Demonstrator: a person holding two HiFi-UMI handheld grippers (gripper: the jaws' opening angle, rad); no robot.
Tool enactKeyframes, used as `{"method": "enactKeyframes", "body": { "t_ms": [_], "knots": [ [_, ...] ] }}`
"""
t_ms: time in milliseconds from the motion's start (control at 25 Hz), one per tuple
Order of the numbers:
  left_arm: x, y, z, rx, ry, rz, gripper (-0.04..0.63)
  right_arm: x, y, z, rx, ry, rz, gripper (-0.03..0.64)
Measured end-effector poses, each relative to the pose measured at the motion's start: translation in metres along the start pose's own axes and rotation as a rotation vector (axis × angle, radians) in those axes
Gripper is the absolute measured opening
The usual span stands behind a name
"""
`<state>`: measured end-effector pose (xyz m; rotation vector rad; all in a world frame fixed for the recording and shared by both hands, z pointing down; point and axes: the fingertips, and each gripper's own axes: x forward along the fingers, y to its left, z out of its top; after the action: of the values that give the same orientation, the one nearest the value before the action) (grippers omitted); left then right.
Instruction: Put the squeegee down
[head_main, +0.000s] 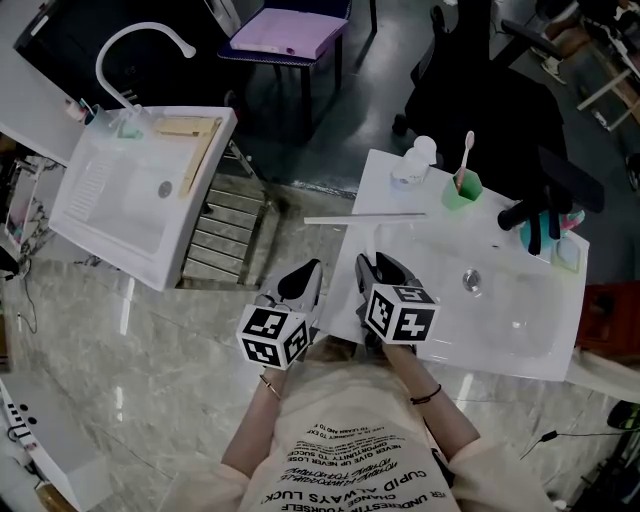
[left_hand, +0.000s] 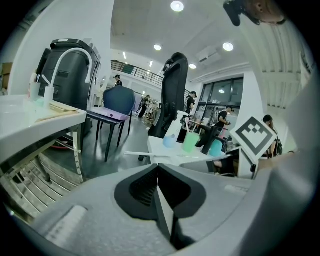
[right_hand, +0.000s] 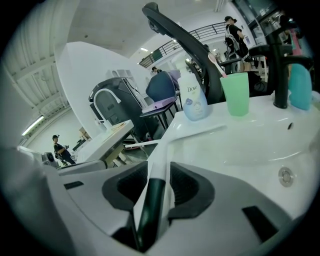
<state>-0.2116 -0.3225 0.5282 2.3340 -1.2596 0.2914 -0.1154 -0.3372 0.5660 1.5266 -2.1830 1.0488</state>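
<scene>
The squeegee (head_main: 365, 216) is white, with a long thin blade that lies across the near left corner of the white washbasin (head_main: 520, 330). Its handle runs back between the jaws of my right gripper (head_main: 378, 264). In the right gripper view the squeegee (right_hand: 167, 145) has a dark green grip end lying between the pads (right_hand: 187, 182), with a small gap at each side, so my right gripper (right_hand: 157, 182) is open around it. My left gripper (head_main: 305, 276) hovers just left of the basin, over the floor. Nothing is held in my left gripper (left_hand: 159, 176), which is shut.
On the basin's back rim stand a white soap bottle (head_main: 415, 160), a green cup with a toothbrush (head_main: 461, 188), a black tap (head_main: 535, 212) and a teal cup (head_main: 565, 238). A second white basin (head_main: 130, 190) with a curved tap stands at the left; a black chair (head_main: 480, 100) behind.
</scene>
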Motion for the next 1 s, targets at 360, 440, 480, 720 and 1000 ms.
{"method": "enactKeyframes", "body": {
  "t_ms": [360,440,480,720,1000],
  "knots": [
    [-0.004,-0.011,0.017,0.023,-0.051,-0.006,0.023,-0.019,0.004,0.022,-0.002,-0.092,0.063,0.126],
    [-0.005,-0.014,0.023,0.029,-0.066,-0.009,0.023,-0.026,0.005,0.028,-0.010,-0.126,0.085,0.123],
    [-0.006,-0.016,0.025,0.033,-0.074,-0.010,0.023,-0.030,0.005,0.031,-0.016,-0.139,0.096,0.117],
    [-0.008,-0.036,0.045,0.085,-0.130,-0.038,0.023,-0.055,0.009,0.049,-0.102,-0.205,0.179,0.081],
    [-0.017,-0.051,0.063,0.143,-0.182,-0.042,0.022,-0.083,0.002,0.068,-0.165,-0.263,0.218,0.032]
  ]
}}
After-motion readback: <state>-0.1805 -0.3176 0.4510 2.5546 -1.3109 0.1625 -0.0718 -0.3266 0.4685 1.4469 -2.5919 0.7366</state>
